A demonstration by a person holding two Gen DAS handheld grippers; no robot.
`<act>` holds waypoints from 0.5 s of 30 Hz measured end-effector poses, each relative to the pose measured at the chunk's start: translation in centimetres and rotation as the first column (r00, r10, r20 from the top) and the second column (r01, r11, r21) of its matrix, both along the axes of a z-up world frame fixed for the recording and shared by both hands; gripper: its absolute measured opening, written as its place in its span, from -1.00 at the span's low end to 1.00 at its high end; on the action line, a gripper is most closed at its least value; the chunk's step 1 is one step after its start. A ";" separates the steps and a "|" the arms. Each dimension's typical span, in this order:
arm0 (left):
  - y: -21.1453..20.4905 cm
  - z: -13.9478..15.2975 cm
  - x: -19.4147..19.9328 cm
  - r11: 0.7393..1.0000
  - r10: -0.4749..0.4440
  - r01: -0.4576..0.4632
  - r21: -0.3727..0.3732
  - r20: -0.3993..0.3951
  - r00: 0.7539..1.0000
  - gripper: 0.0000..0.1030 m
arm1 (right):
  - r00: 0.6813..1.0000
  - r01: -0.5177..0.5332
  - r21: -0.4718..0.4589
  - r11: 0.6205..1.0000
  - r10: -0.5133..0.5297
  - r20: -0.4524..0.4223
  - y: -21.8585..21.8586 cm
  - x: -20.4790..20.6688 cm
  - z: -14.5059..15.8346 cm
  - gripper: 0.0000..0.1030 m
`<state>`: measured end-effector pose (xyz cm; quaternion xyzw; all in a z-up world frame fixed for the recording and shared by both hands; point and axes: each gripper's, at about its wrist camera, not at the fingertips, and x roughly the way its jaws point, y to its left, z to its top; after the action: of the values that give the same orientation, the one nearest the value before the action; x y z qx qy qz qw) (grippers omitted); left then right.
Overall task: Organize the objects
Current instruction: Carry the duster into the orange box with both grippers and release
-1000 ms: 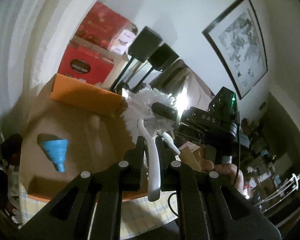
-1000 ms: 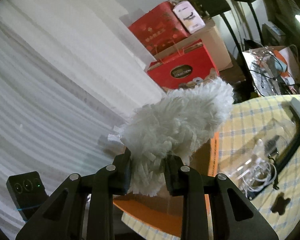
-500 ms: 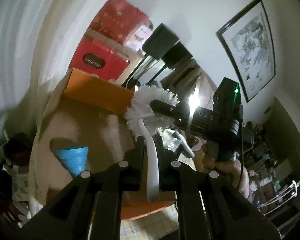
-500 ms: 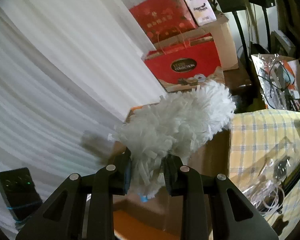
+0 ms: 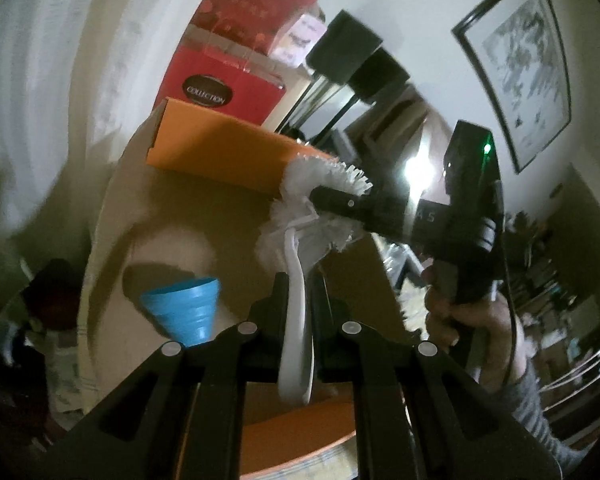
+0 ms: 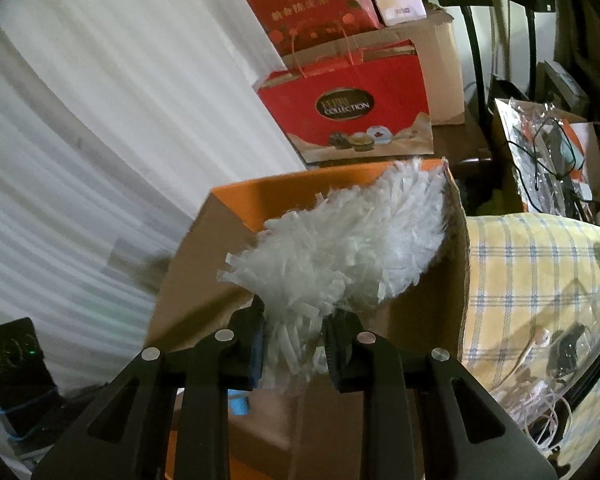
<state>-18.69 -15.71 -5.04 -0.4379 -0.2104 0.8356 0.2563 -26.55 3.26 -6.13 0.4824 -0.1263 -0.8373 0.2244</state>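
Observation:
A white dish brush hangs over an open cardboard box (image 5: pixel 220 148) with orange flaps. My left gripper (image 5: pixel 300 292) is shut on the brush's white handle (image 5: pixel 296 320). My right gripper (image 6: pixel 294 320) is shut on the bushy white bristle head (image 6: pixel 340 248); in the left wrist view one of its black fingers (image 5: pixel 352 204) lies across the bristles (image 5: pixel 292 216). A blue funnel (image 5: pixel 186 308) lies on the box floor, left of the handle. The box's brown wall (image 6: pixel 424 320) stands just behind the bristles.
A red gift bag (image 6: pixel 348 116) and cardboard cartons stand behind the box. A yellow plaid cloth (image 6: pixel 532 256) carries a clear bag of cables (image 6: pixel 540 360) to the right. A person's hand (image 5: pixel 472 320) grips the right tool. Black stands (image 5: pixel 344 48) and a framed picture (image 5: pixel 520 60) are by the wall.
Both grippers have sunk toward the box with the brush still held. The box and the funnel now fill more of both views.

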 end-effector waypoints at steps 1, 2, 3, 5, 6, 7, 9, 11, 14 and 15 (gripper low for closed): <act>0.1 -0.1 0.0 1.000 -0.004 0.004 -0.019 0.004 1.000 -0.81 | 1.000 0.000 0.006 1.000 0.000 0.002 -0.1 0.0 -0.2 -0.54; 0.2 -0.2 0.0 0.999 -0.009 0.009 -0.037 0.007 1.000 -0.81 | 1.000 -0.001 0.013 1.000 0.001 0.003 -0.2 0.0 -0.4 -0.54; 0.3 -0.3 0.0 0.998 -0.011 0.012 -0.055 0.009 1.000 -0.79 | 1.000 -0.002 0.021 1.000 0.002 0.003 -0.3 0.0 -0.6 -0.54; 0.4 -0.5 0.0 0.997 -0.015 0.016 -0.081 0.015 1.000 -0.76 | 1.000 -0.001 0.033 0.999 0.001 0.004 -0.4 0.1 -1.0 -0.54; 0.4 -0.6 -0.1 0.995 -0.016 0.018 -0.100 0.020 1.000 -0.73 | 1.000 0.000 0.036 0.999 0.000 0.003 -0.4 0.1 -1.1 -0.54; 0.3 -0.7 0.0 0.993 -0.013 0.015 -0.117 0.022 1.000 -0.71 | 1.000 0.000 0.038 0.999 0.000 0.003 -0.4 0.1 -1.2 -0.54; 0.5 -0.8 0.1 0.985 -0.003 0.007 -0.170 0.024 1.000 -0.60 | 1.000 -0.003 0.047 0.999 0.003 0.003 -0.5 0.1 -1.3 -0.54; 0.6 -0.9 0.1 0.975 0.010 -0.005 -0.220 0.020 1.000 -0.53 | 1.000 -0.012 0.072 0.997 0.012 -0.002 -0.9 0.1 -1.3 -0.54; 1.1 -1.0 0.1 0.959 0.018 -0.014 -0.282 0.011 1.000 -0.47 | 1.000 -0.025 0.105 0.994 0.026 -0.014 -1.6 0.3 -1.3 -0.53; 1.3 -1.0 0.2 0.951 0.024 -0.019 -0.307 0.010 1.000 -0.39 | 0.999 -0.027 0.113 0.993 0.030 -0.019 -1.8 0.4 -1.3 -0.53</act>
<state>-18.48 -14.41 -6.07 -0.4758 -0.0844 0.8579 0.1745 -26.16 1.49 -7.45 0.4875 -0.0695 -0.8447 0.2099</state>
